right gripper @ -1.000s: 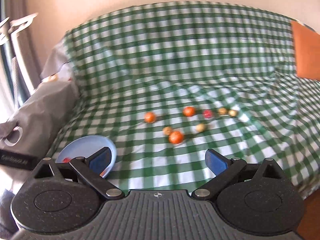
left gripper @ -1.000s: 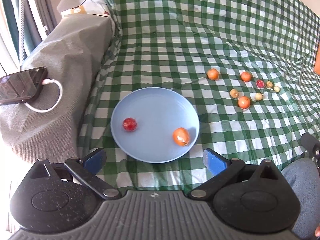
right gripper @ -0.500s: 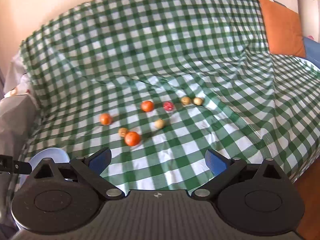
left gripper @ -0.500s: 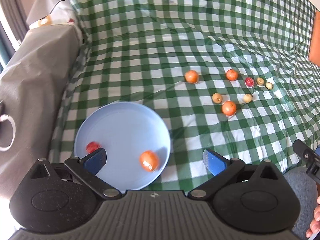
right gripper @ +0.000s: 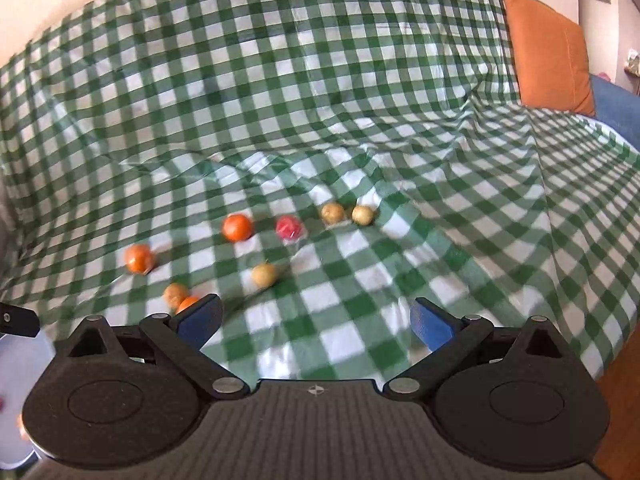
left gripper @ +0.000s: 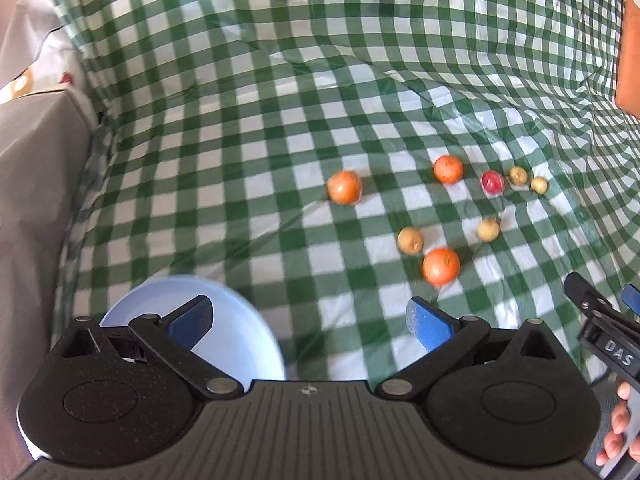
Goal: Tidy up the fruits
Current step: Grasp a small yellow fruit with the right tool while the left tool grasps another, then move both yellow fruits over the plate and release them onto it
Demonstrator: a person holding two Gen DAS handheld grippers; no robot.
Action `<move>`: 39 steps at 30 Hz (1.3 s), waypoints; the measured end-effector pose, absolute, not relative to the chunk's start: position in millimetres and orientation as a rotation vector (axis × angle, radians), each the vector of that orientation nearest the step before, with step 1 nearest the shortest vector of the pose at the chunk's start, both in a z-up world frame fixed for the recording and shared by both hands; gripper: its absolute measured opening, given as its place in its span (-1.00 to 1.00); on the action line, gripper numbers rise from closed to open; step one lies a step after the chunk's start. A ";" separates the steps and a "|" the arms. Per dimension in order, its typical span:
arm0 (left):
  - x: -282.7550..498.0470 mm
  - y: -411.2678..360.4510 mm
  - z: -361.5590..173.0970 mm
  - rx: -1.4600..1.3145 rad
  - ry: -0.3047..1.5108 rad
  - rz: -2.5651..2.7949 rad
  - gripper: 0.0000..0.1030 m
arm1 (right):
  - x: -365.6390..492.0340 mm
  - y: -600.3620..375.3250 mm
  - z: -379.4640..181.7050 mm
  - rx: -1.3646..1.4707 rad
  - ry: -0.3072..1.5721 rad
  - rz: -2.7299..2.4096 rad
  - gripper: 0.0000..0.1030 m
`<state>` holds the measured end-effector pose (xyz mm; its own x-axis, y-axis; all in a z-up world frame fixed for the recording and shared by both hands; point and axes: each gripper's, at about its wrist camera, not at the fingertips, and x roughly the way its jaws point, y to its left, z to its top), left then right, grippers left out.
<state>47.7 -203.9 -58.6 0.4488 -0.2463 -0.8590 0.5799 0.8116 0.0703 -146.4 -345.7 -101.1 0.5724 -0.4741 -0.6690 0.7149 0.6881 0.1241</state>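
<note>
Several small fruits lie on a green checked cloth point(left gripper: 280, 120): orange ones point(left gripper: 344, 187) point(left gripper: 448, 169) point(left gripper: 441, 266), a red one point(left gripper: 492, 181) and tan ones point(left gripper: 410, 240) point(left gripper: 488, 229). The same cluster shows in the right wrist view, with an orange fruit point(right gripper: 238, 227), the red fruit point(right gripper: 289, 229) and a tan fruit point(right gripper: 264, 275). A light blue plate point(left gripper: 240, 344) lies at the lower left, partly behind my open left gripper point(left gripper: 310, 322). My right gripper point(right gripper: 316, 320) is open and empty, just short of the fruits.
An orange cushion point(right gripper: 548, 52) leans at the far right on the covered sofa. A grey covered armrest point(left gripper: 36, 184) rises at the left. The other gripper's black tip point(left gripper: 600, 320) and a hand point(left gripper: 618, 428) appear at the right edge.
Both grippers have swung right and moved toward the fruit cluster. The plate has slid down and left in the left wrist view, and its fruits are now hidden.
</note>
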 end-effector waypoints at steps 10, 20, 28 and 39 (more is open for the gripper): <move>86.9 -278.7 -115.5 0.446 1.055 -0.605 0.99 | -75.6 -390.1 -154.2 0.329 0.680 -0.688 0.92; 120.3 -315.5 -161.4 0.381 1.188 -0.666 0.90 | -40.8 -398.2 -202.4 0.255 0.726 -0.589 0.64; 122.1 -314.6 -151.9 0.306 1.230 -0.722 -0.49 | -32.8 -381.1 -204.0 0.162 0.705 -0.478 -0.50; 96.1 -251.4 -86.4 0.305 1.103 -0.645 -0.49 | -53.0 -384.2 -191.4 0.143 0.627 -0.618 -0.50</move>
